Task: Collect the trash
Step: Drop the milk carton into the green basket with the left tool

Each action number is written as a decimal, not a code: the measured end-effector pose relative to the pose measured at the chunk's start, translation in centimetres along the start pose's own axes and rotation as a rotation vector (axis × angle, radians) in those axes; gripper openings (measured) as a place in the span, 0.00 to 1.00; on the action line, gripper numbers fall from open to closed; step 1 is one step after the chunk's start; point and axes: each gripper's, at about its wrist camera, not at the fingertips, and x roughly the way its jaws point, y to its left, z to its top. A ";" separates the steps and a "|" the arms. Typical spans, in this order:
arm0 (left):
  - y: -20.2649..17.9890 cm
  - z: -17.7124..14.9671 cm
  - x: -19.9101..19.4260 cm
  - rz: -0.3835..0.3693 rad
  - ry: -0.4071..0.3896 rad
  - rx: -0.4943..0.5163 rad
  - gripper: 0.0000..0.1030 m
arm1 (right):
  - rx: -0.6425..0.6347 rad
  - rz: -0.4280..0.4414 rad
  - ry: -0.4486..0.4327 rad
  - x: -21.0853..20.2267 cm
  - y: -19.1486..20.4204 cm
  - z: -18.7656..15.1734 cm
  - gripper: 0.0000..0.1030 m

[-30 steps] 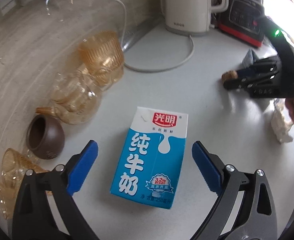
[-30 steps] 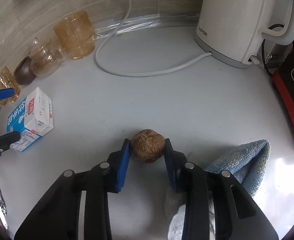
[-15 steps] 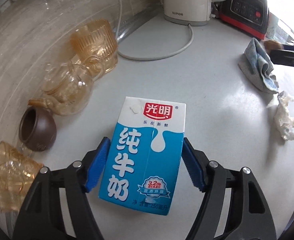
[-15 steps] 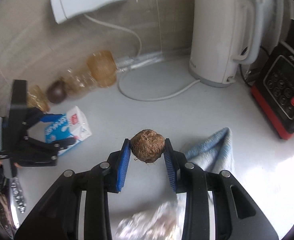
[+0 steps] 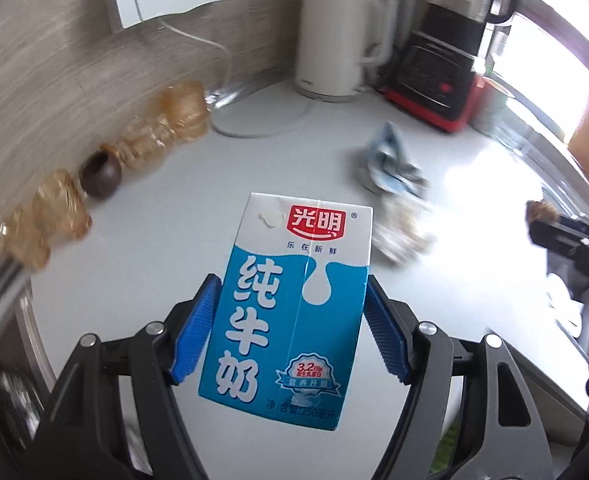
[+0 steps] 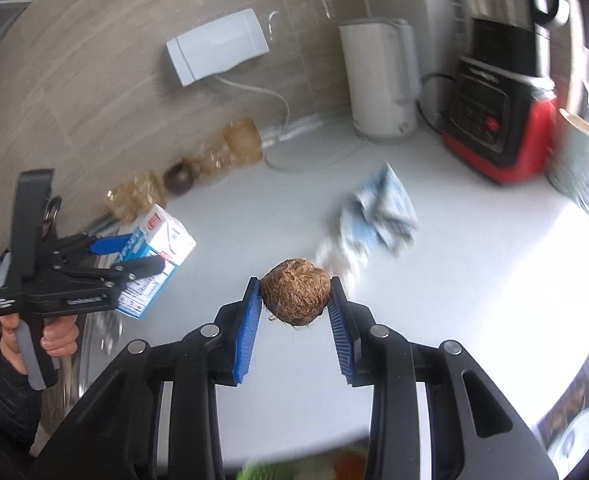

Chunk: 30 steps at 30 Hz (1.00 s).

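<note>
A: Left wrist view first. Your left gripper (image 5: 290,320) is clenched on the milk carton (image 5: 294,304); both blue pads (image 5: 196,328) press its side walls about halfway down. The carton hangs clear of the worktop (image 5: 166,248). The jaws closed onto it within the last second and have held steady since.

B: Grip OK?

A: Looks square, with the pads flat on the faces. A carton is thin card, so don't squeeze harder or it may buckle. Keep it level in case there's liquid left. The frame is blurred, so I'd slow the swing.

B: What's left down there?

A: A crumpled white wad (image 5: 402,236) beside the blue cloth (image 5: 390,164). It's probably trash too, but it's blurred. The amber glasses (image 5: 182,112) and brown pot (image 5: 100,174) stand along the wall, well clear of your path.

B: Right wrist view?

A: Your right gripper (image 6: 296,300) is grasping a brown fibrous ball (image 6: 296,298) at the pad tips, lifted off the worktop. The hold is narrow on a round, hairy thing, so it could roll out. Avoid jerks and don't tilt the tips down further.

B: Collision risk?

A: Your left hand (image 6: 50,340) and its carton sit at the left edge, well apart from the right jaws. Keep that gap. No bin shows in either view, so I can't tell where to drop.
</note>
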 end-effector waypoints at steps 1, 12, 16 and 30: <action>-1.0 -1.0 -0.7 -0.002 0.004 -0.004 0.67 | 0.001 -0.003 0.013 -0.7 -0.2 -1.1 0.33; -11.2 -11.7 -3.8 -0.080 0.110 0.007 0.67 | 0.023 -0.004 0.147 -7.4 -2.8 -13.9 0.33; -14.6 -13.7 -4.3 -0.063 0.123 0.048 0.67 | 0.005 0.012 0.174 -8.8 -3.3 -16.3 0.33; -20.5 -19.4 -1.7 -0.052 0.282 0.057 0.83 | -0.024 0.056 0.164 -11.5 -4.9 -18.8 0.33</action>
